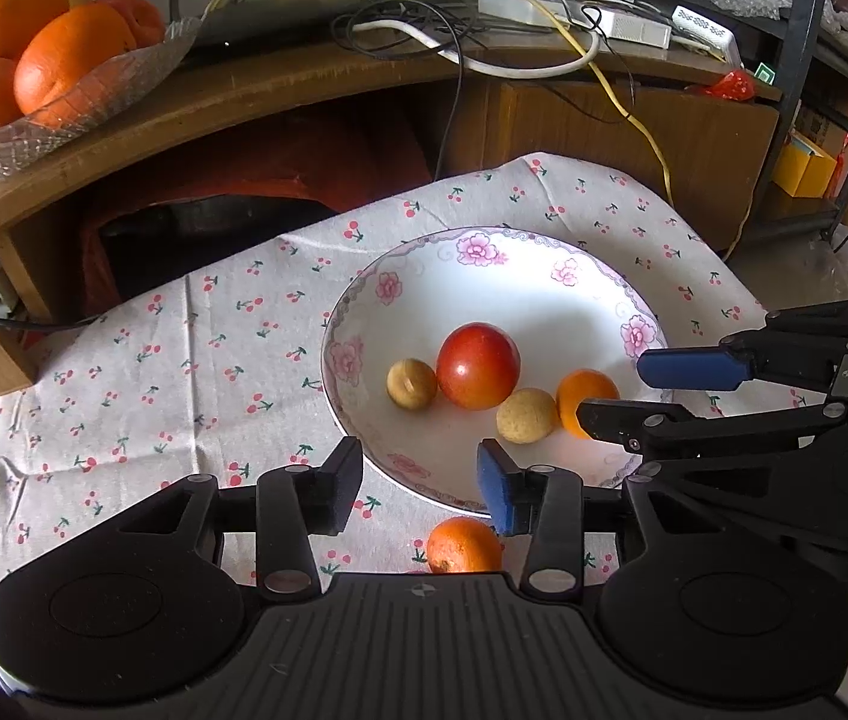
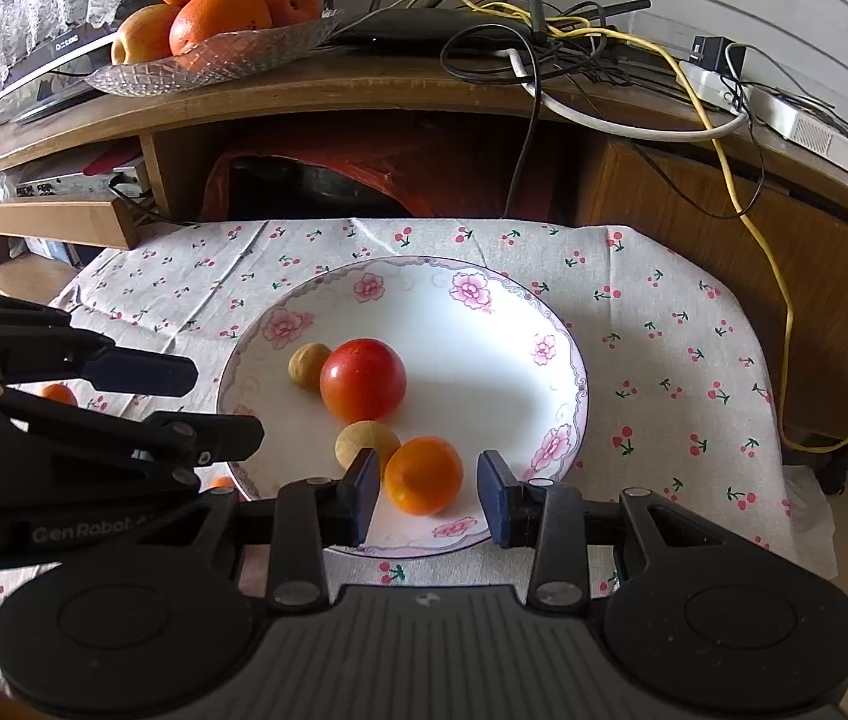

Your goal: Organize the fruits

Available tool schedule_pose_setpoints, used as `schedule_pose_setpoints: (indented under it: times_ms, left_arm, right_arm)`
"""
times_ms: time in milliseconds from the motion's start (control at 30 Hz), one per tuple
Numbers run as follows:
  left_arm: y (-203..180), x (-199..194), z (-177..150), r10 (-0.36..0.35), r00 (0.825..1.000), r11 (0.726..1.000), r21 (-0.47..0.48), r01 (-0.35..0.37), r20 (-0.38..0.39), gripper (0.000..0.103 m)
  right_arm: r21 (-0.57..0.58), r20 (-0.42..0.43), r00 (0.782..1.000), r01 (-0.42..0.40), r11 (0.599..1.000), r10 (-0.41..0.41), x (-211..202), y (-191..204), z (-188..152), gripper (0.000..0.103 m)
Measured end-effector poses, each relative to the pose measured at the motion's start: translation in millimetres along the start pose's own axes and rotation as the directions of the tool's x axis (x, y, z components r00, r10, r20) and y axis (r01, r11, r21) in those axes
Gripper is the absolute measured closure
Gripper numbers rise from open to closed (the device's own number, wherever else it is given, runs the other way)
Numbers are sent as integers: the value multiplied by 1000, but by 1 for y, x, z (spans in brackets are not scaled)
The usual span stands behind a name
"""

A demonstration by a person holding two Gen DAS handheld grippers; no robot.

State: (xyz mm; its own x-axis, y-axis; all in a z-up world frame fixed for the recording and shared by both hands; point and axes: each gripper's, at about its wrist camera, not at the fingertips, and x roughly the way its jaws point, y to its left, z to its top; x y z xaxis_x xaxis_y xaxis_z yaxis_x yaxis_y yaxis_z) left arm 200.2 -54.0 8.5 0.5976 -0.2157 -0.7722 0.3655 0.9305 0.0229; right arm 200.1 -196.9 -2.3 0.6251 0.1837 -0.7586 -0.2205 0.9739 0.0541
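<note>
Fruits mostly gathered in floral plate [image 1: 357, 324], centre of frame: tan longan [image 1: 411, 383] touching red tomato [image 1: 478, 365], second longan [image 1: 526, 415], small orange [image 1: 583, 399] at right inside rim. One stray tangerine [image 1: 463, 545] on cherry-print cloth [image 1: 141, 360], low centre, just outside plate. Left gripper [image 1: 420, 483] spread wide, holding nothing, hovering just above stray tangerine. Right gripper [image 2: 427, 489] likewise released, bracketing plated orange [image 2: 424, 474] without contact.

Likely step: collect stray tangerine. Best done by lowering left gripper until pads straddle widest part, closing gently to avoid bruising or rolling, lifting clear of rim, setting down in bare white area at upper right of plate.
</note>
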Motion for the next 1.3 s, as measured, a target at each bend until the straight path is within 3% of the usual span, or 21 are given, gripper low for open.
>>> schedule_pose_setpoints:
  times_ms: [667, 1300]
  left_arm:
    - [-6, -22, -12, -7, 1000, 1000, 16, 7, 10, 52]
    - [-12, -49, -44, -29, 999, 1000, 1, 29, -17, 53]
  right_arm:
    - [-19, -1, 1000, -22, 1000, 22, -24, 8, -12, 67]
    - [-30, -48, 996, -77, 997, 76, -41, 22, -37, 67]
